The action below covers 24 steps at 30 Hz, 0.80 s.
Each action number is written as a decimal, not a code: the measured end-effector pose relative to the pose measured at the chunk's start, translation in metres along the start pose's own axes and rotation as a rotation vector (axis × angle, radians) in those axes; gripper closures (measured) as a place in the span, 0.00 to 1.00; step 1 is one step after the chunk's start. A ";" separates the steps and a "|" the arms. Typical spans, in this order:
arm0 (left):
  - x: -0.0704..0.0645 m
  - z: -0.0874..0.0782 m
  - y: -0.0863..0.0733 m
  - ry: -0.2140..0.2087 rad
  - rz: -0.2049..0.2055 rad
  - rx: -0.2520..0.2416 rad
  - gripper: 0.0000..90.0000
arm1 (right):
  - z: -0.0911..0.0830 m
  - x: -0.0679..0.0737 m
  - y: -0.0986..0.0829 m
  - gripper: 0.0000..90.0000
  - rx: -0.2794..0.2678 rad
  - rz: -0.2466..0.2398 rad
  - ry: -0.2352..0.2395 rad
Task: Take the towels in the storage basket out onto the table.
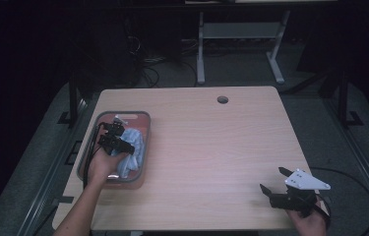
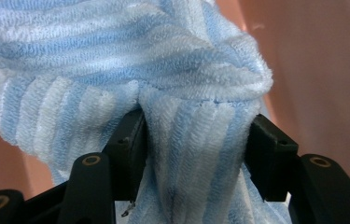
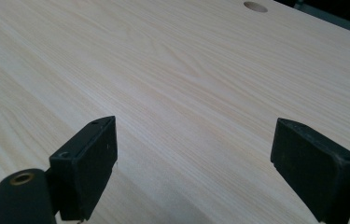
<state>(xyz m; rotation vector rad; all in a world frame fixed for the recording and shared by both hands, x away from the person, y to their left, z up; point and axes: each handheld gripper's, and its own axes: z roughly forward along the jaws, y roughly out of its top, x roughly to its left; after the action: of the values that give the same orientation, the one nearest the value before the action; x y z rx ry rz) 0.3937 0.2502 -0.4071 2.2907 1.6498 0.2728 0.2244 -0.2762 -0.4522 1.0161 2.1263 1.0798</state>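
Observation:
A blue and white striped towel (image 1: 136, 142) lies bunched in a grey-rimmed tray (image 1: 147, 119) at the table's left side. My left gripper (image 1: 115, 137) reaches down into the tray. In the left gripper view a thick fold of the towel (image 2: 116, 60) fills the gap between the two black jaws, and my left gripper (image 2: 196, 140) is shut on it. My right gripper (image 1: 272, 178) hovers low over the table's near right corner, far from the tray. Seen in its own view, the right gripper (image 3: 193, 158) stands open with bare wood between its jaws.
The wooden table (image 1: 211, 147) has a round cable hole (image 1: 222, 100) near its far edge, also visible as the hole (image 3: 255, 6) in the right gripper view. Beyond the table, white desk legs (image 1: 200, 49) and cables lie on a dark floor.

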 end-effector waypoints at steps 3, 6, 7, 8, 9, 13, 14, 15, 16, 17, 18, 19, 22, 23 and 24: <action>0.000 0.002 0.000 0.010 0.008 0.010 0.55 | -0.001 -0.001 -0.001 0.16 0.000 0.001 -0.001; -0.001 0.003 0.000 0.016 0.011 0.018 0.57 | 0.000 0.000 0.000 0.16 -0.001 0.002 -0.001; -0.001 0.004 0.001 0.019 0.012 0.021 0.57 | 0.000 0.000 0.000 0.16 -0.003 -0.003 -0.001; -0.002 0.004 0.000 0.022 0.012 0.023 0.58 | 0.000 0.000 0.000 0.16 -0.001 -0.002 0.003; -0.002 0.004 0.000 0.025 0.014 0.024 0.59 | 0.001 0.001 0.000 0.16 -0.001 0.002 0.006; -0.001 0.006 0.000 0.028 0.024 0.029 0.64 | 0.001 0.001 0.001 0.16 -0.003 -0.008 0.008; -0.001 0.006 0.000 0.028 0.024 0.030 0.65 | 0.001 0.001 0.001 0.16 -0.003 -0.007 0.009; 0.000 0.006 0.000 0.026 0.022 0.033 0.66 | 0.001 0.001 0.001 0.16 -0.003 -0.007 0.008; 0.000 0.007 0.000 0.025 0.020 0.035 0.66 | 0.000 0.001 0.001 0.16 -0.003 -0.005 0.007; 0.000 0.007 0.000 0.024 0.020 0.036 0.67 | 0.000 0.001 0.001 0.16 -0.005 -0.005 0.005; 0.000 0.007 0.000 0.022 0.019 0.035 0.68 | -0.001 0.001 0.001 0.16 -0.005 0.000 0.006; 0.001 0.007 0.000 0.020 0.021 0.035 0.68 | -0.001 0.001 0.001 0.16 -0.004 0.002 0.006; 0.003 0.005 -0.001 0.008 0.034 0.040 0.72 | -0.002 0.000 0.000 0.16 -0.010 -0.002 0.005; 0.005 0.005 -0.001 -0.004 0.032 0.039 0.73 | -0.003 0.000 0.000 0.16 -0.010 0.001 0.003; 0.007 0.004 -0.001 -0.012 0.028 0.041 0.74 | -0.003 0.000 0.000 0.16 -0.005 0.004 0.004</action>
<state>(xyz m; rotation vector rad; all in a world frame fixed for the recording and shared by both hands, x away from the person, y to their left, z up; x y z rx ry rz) 0.3962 0.2565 -0.4113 2.3428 1.6329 0.2334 0.2221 -0.2780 -0.4506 1.0166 2.1242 1.0893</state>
